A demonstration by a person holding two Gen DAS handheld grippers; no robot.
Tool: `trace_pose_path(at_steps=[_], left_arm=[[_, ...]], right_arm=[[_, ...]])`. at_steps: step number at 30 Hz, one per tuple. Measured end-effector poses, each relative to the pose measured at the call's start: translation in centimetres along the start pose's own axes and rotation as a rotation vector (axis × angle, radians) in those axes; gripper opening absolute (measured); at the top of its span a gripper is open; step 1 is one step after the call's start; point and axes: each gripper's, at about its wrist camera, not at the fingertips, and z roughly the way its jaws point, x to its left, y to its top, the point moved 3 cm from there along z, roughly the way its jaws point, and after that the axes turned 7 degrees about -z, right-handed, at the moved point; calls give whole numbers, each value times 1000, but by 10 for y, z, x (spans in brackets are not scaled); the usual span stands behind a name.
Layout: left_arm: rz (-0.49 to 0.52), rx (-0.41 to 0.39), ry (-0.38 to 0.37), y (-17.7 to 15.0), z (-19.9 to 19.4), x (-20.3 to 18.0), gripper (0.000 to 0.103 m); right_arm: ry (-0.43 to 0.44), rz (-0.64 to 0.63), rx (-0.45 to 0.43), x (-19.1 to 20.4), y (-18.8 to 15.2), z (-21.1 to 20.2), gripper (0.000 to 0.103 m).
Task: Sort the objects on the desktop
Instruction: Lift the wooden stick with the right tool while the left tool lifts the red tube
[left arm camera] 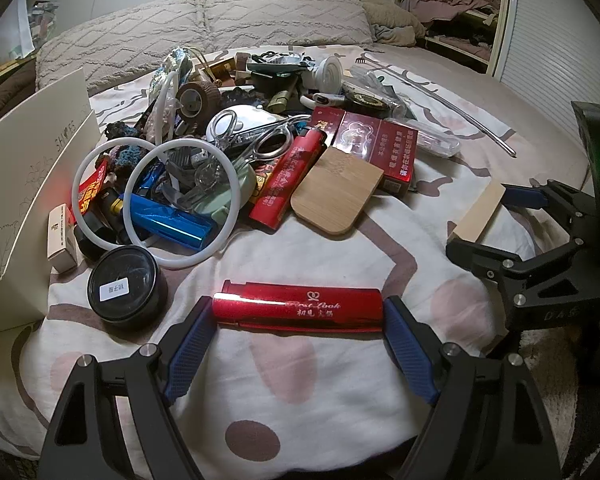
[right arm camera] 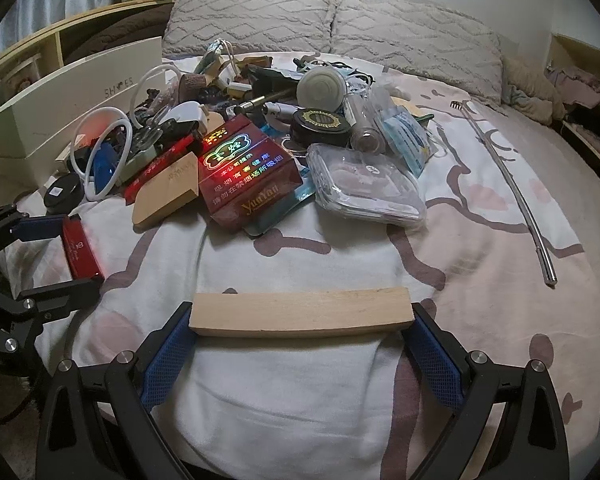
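Note:
My left gripper [left arm camera: 300, 320] is shut on a shiny red case [left arm camera: 300, 307] held by its two ends, low over the bed sheet; it also shows in the right wrist view [right arm camera: 82, 250]. My right gripper [right arm camera: 300, 320] is shut on a pale wooden block [right arm camera: 302, 311] held by its ends, just above the sheet; the block shows in the left wrist view [left arm camera: 478, 214] at the right. A heap of small objects lies behind both: a red lighter [left arm camera: 288, 176], a bamboo lid [left arm camera: 336, 196], red cigarette packs [right arm camera: 244, 172], white rings [left arm camera: 180, 200], a black round tin [left arm camera: 126, 284].
A white shoe box [right arm camera: 72, 108] stands at the left of the heap. A clear plastic case [right arm camera: 368, 188] and a long metal rod [right arm camera: 512, 192] lie to the right. Pillows [right arm camera: 332, 20] sit at the bed's head. Shelves [left arm camera: 452, 12] stand at the far right.

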Motion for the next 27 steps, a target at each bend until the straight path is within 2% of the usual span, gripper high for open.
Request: trace_pose_path(at_steps=[10, 16, 27], left_arm=[[2, -24, 0, 3, -5, -1, 83], [-27, -25, -8, 9, -8, 6, 83], [-71, -74, -20, 23, -23, 24, 83]], right_arm=[[10, 34, -49, -6, 1, -9, 100], [3, -16, -50, 3, 5, -10, 100], [-14, -37, -124, 10, 39, -20, 100]])
